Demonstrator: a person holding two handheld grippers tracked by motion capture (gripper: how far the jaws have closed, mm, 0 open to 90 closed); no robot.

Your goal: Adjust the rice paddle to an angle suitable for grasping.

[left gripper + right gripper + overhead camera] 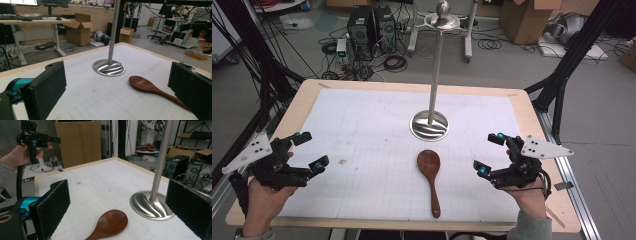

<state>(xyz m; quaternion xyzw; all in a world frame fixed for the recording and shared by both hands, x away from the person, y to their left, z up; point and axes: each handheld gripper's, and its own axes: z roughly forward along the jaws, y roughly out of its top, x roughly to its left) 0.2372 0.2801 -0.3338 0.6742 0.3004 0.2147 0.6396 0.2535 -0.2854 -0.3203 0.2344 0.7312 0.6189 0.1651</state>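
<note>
A dark brown wooden spoon [431, 175] lies flat on the white gridded mat [377, 130], bowl toward the stand, handle toward the front edge. Behind it a metal stand [430, 125] rises on a round shiny base with a thin pole. My left gripper [310, 149] hovers open over the mat's left edge, nothing between its pads. At the right side my right gripper [488, 154] is also open and empty, a little right of the spoon. The spoon [150, 88] and stand base [109, 67] lie ahead of the left jaws. The spoon bowl [111, 222] sits low between the right jaws, the base [150, 205] beyond.
The wooden table [302, 100] carries the mat, with bare mat on both sides of the spoon. Black frame legs [562, 75] flank the table. Computer towers [371, 27], cables and cardboard boxes [527, 17] stand on the floor behind.
</note>
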